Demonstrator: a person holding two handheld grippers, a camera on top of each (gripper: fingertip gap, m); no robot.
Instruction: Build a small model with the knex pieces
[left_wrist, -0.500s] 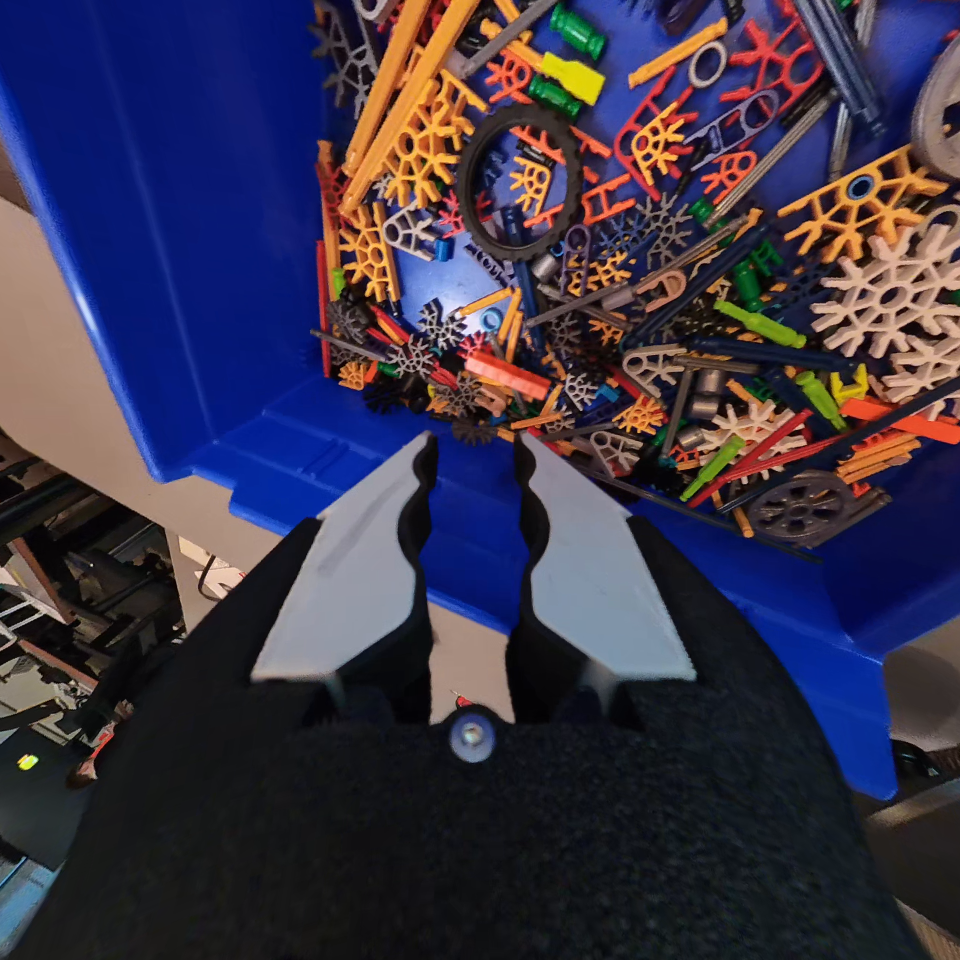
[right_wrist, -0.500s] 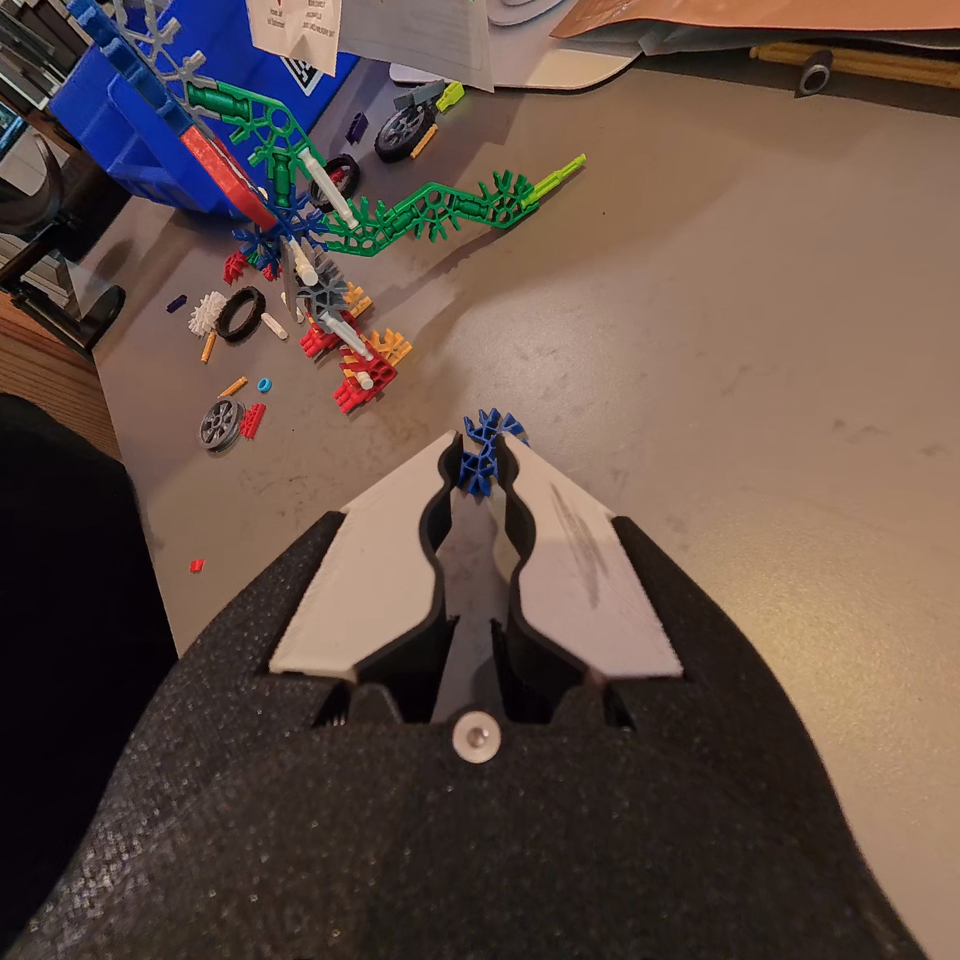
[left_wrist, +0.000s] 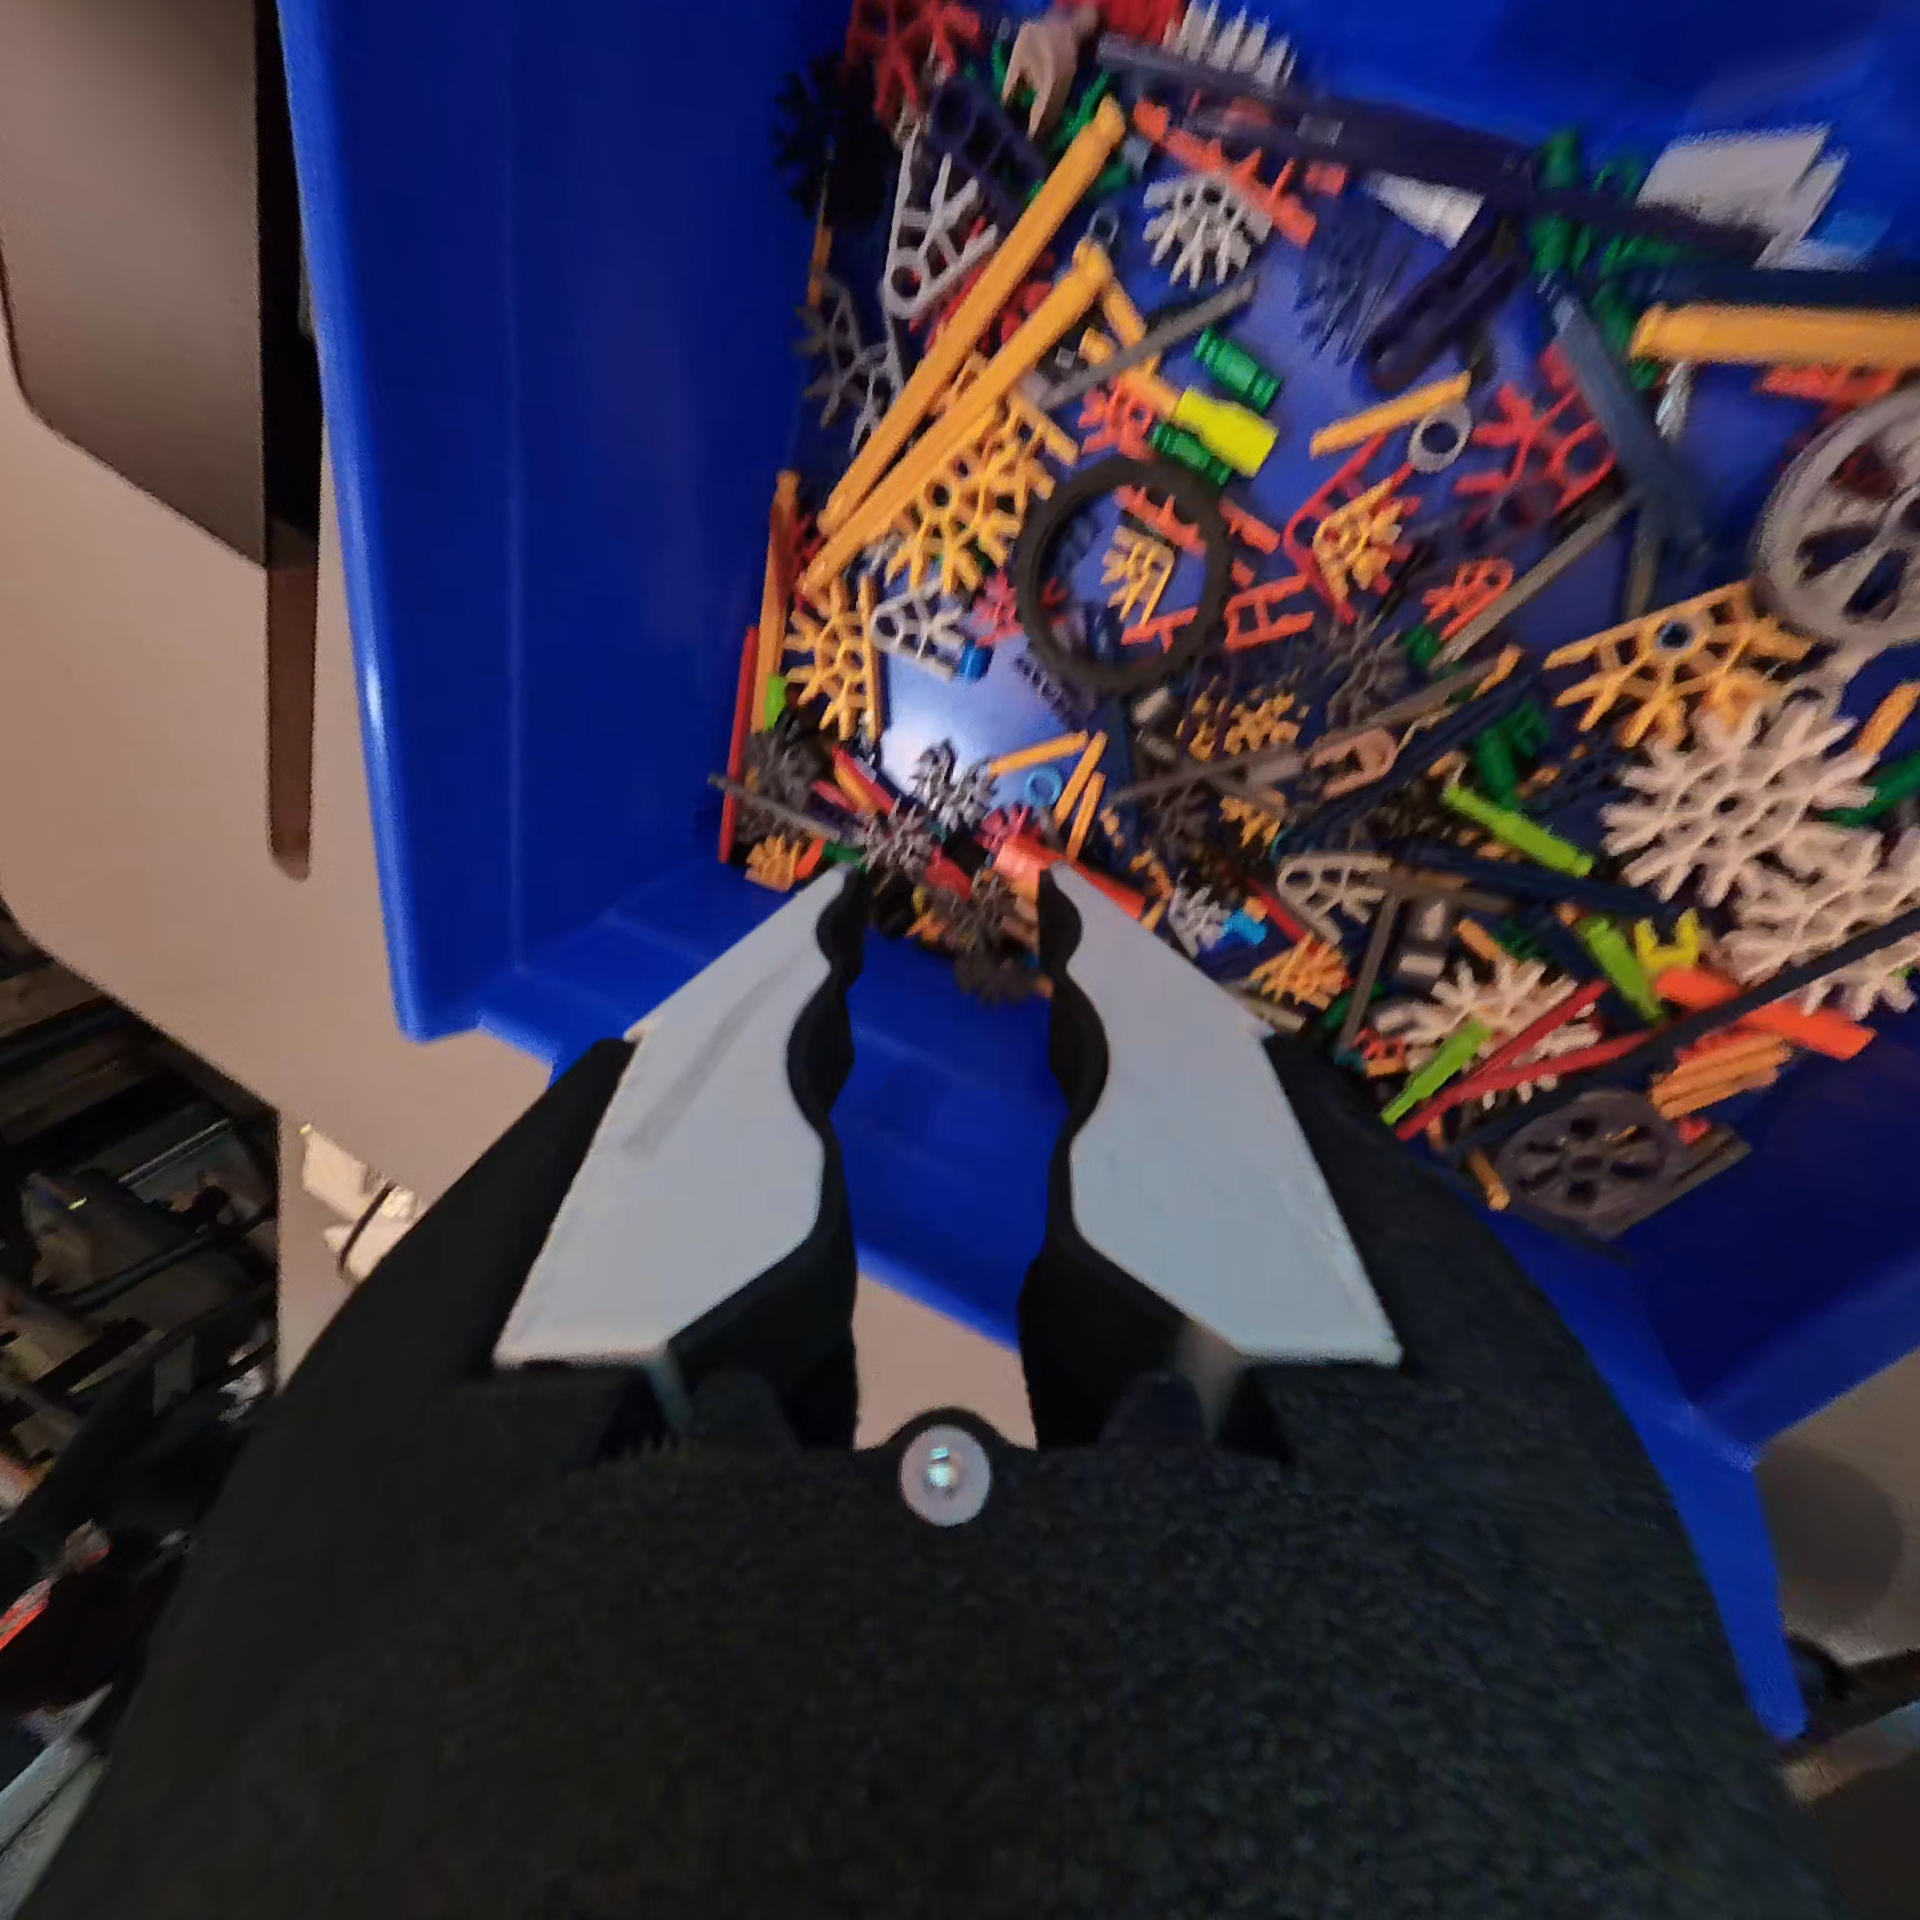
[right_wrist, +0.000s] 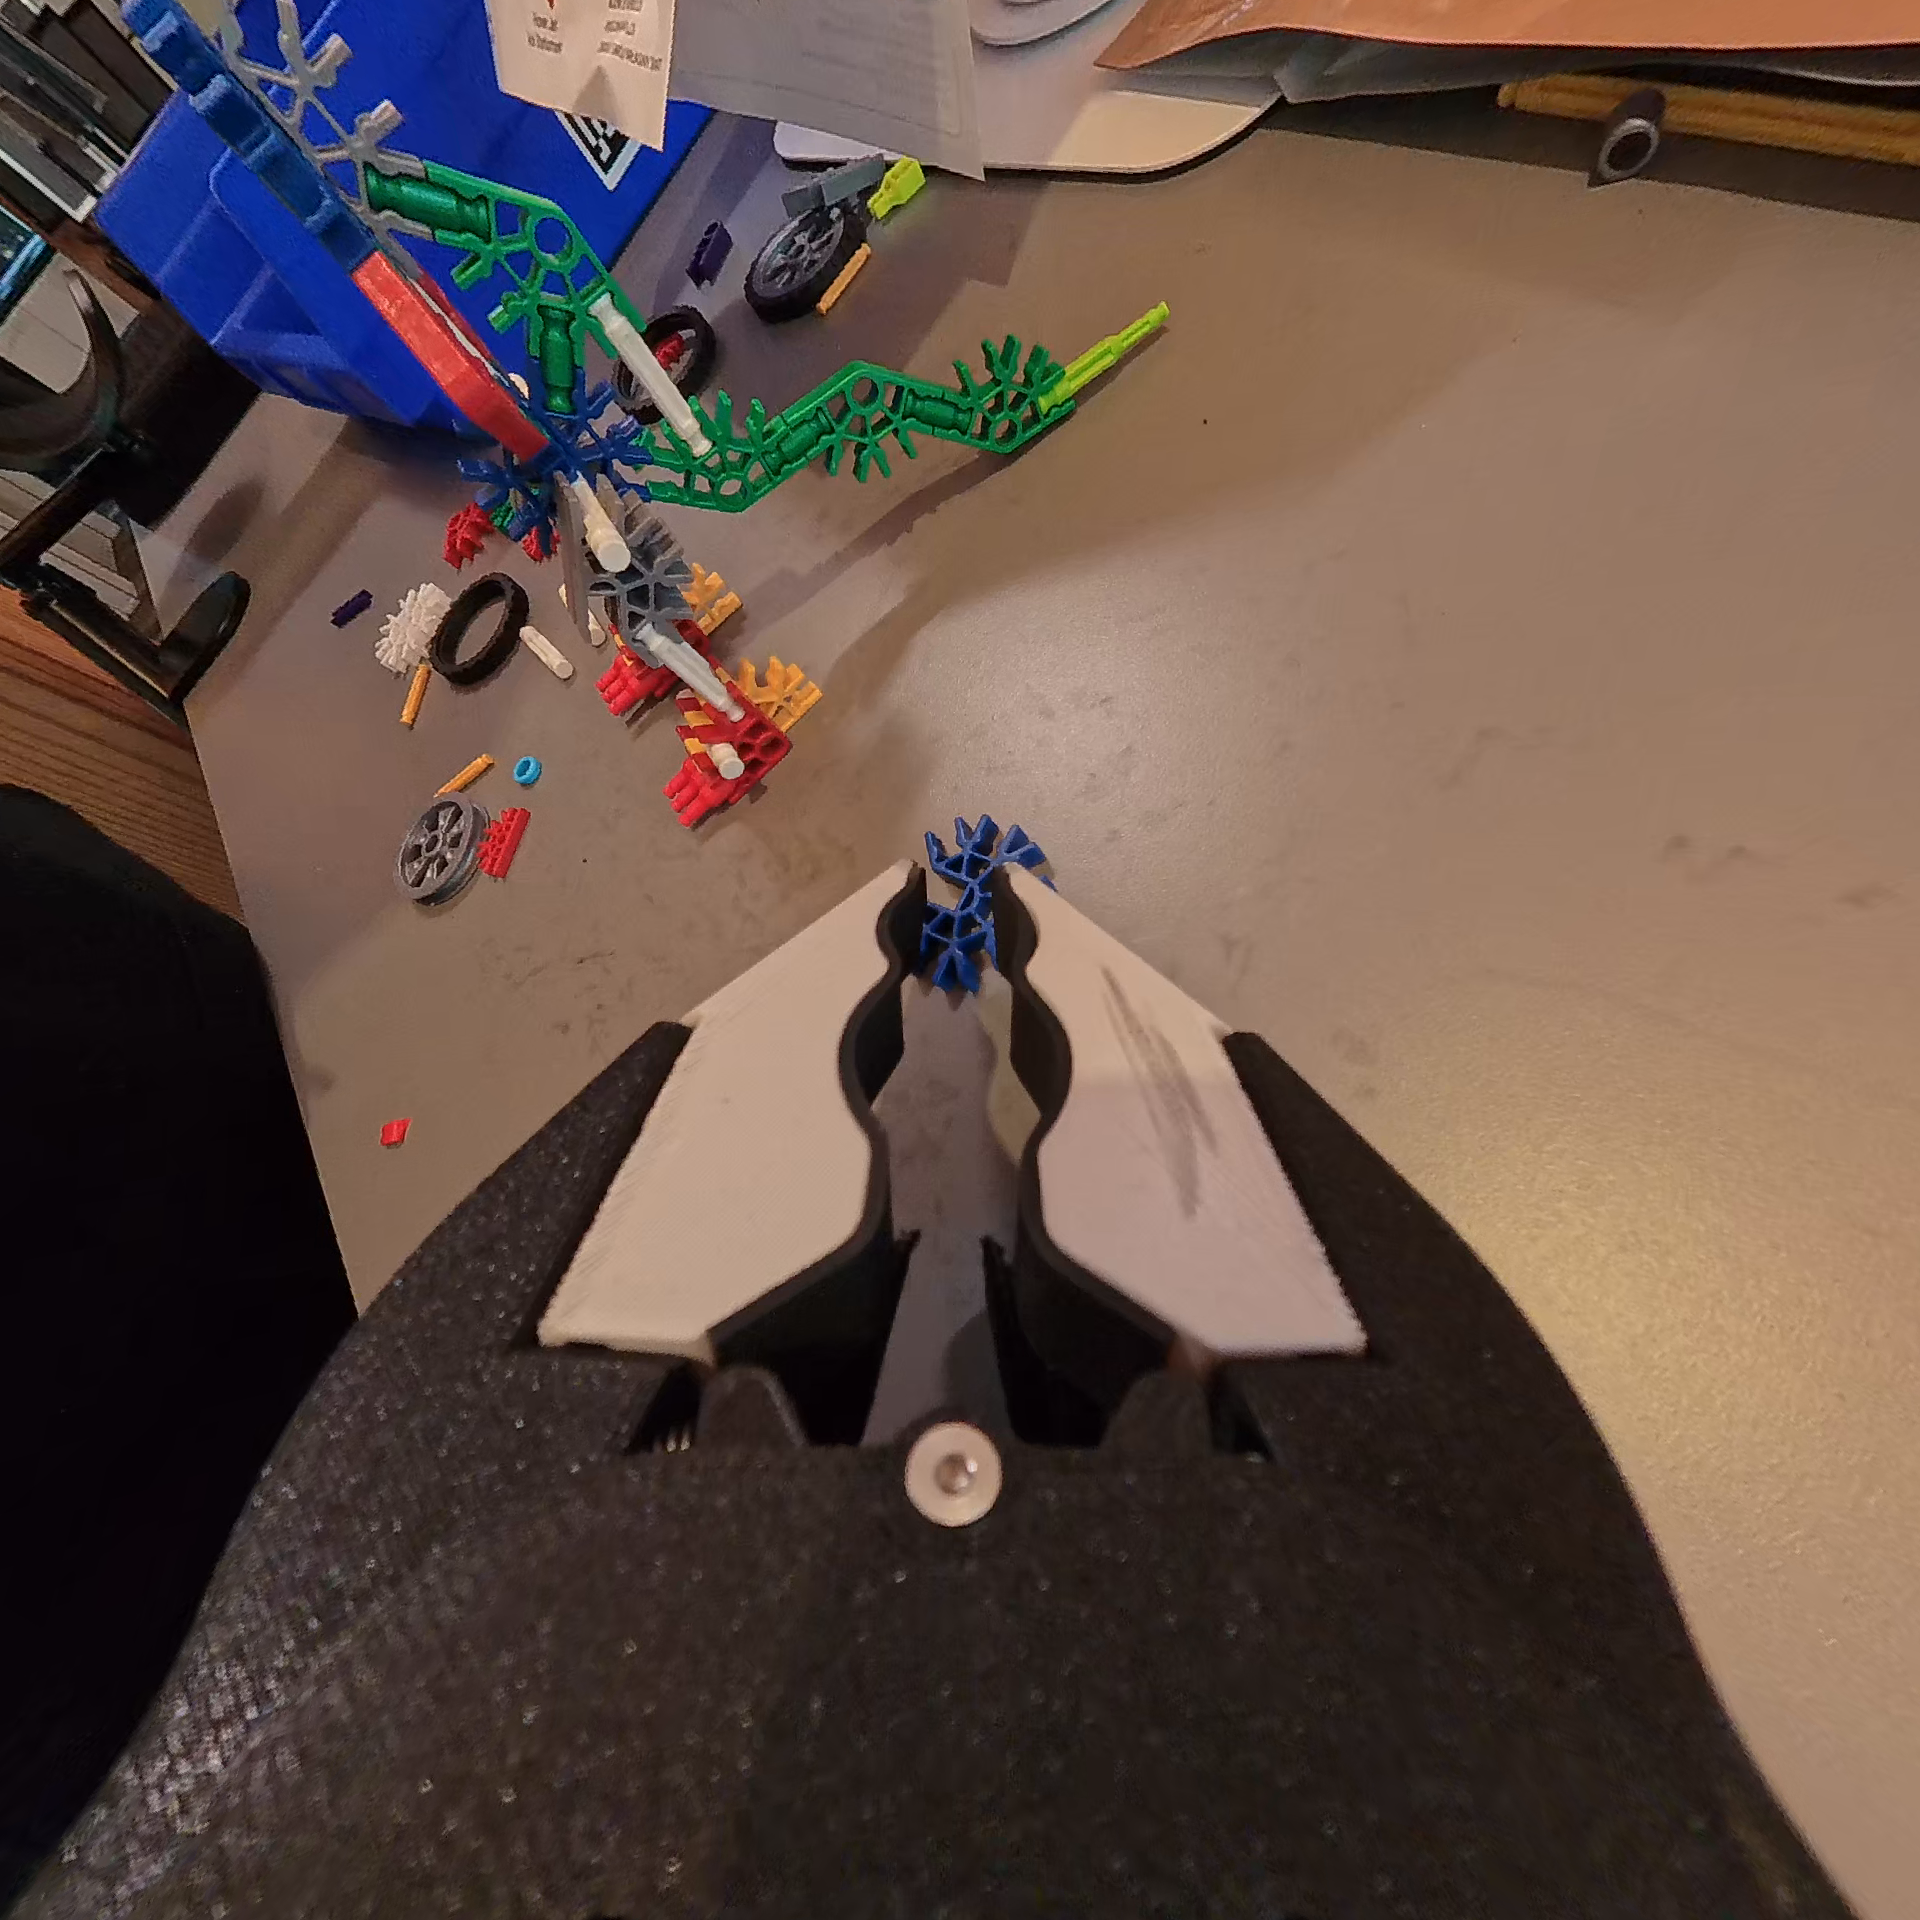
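In the left wrist view my left gripper (left_wrist: 948, 883) is open, its tips over the near edge of a heap of loose plastic construction pieces (left_wrist: 1299, 644) inside a blue bin (left_wrist: 540, 520). Dark snowflake connectors (left_wrist: 935, 821) and an orange rod (left_wrist: 1023, 857) lie right at the tips; nothing is held. In the right wrist view my right gripper (right_wrist: 966, 873) is shut on a blue snowflake connector (right_wrist: 971, 883), held just above the grey table (right_wrist: 1455, 727). A built model of green, blue, red and yellow pieces (right_wrist: 665, 488) stands to the upper left.
Loose pieces lie on the table left of the model: a black tyre ring (right_wrist: 478, 629), a grey wheel (right_wrist: 442, 847), a wheel with tyre (right_wrist: 805, 249), small rods. The blue bin (right_wrist: 239, 260) stands at the far left, papers (right_wrist: 831, 62) and a brown sheet at the back. Spacing between my two grippers at the tips: around 55 cm.
My left gripper has moved forward into the bin, so its tips now reach the edge of the heap. The right gripper keeps its hold on the blue connector and has hardly moved.
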